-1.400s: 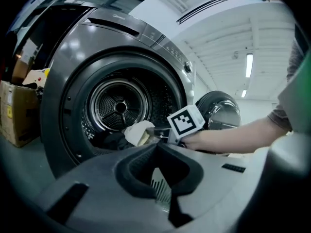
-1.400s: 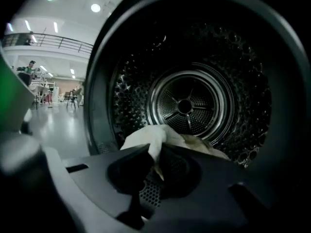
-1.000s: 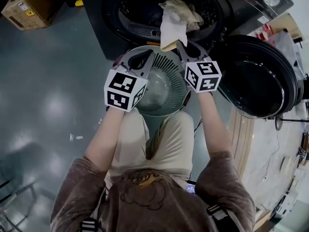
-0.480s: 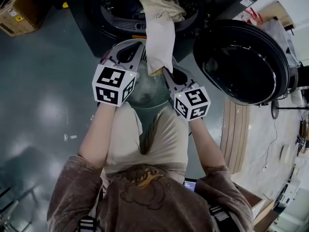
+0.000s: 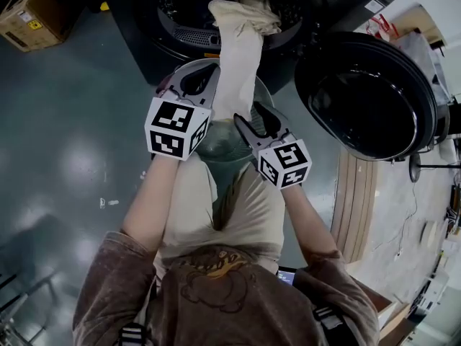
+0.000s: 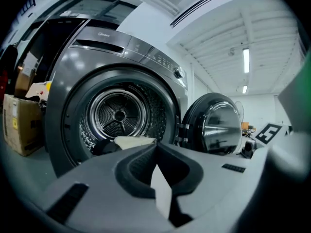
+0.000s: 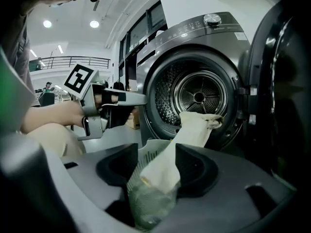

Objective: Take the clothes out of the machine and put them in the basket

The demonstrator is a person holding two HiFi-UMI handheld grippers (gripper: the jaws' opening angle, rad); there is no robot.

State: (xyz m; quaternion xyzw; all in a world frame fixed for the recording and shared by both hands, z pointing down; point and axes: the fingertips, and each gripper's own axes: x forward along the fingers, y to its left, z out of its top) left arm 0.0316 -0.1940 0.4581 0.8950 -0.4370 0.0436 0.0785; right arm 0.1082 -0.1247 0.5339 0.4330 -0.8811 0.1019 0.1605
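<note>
Right hand-held gripper [image 5: 246, 115]: lower and farther back from the machine [image 5: 140, 45] than a second ago. Jaws just opening, about half apart, pads off the cream cloth [image 5: 238, 49] between them.
Cloth: drawn longer than before, from the drum mouth ahead down between those jaws, lower end hanging into the basket [image 5: 263, 92] just below.
Left hand-held gripper [image 5: 213, 67]: hardly shifted, just left of the cloth.

Left gripper view only: jaw tips closed together, pale sliver behind them not identifiable; ribbed drum [image 6: 116, 115] dead ahead.
Right gripper view only: basket's slotted wall under the jaws.

Beneath both: dull grey-green floor [image 5: 65, 128].
Right of the right one: round door [image 5: 371, 96] swung wide.
Far left: cardboard box [image 5: 32, 13].
</note>
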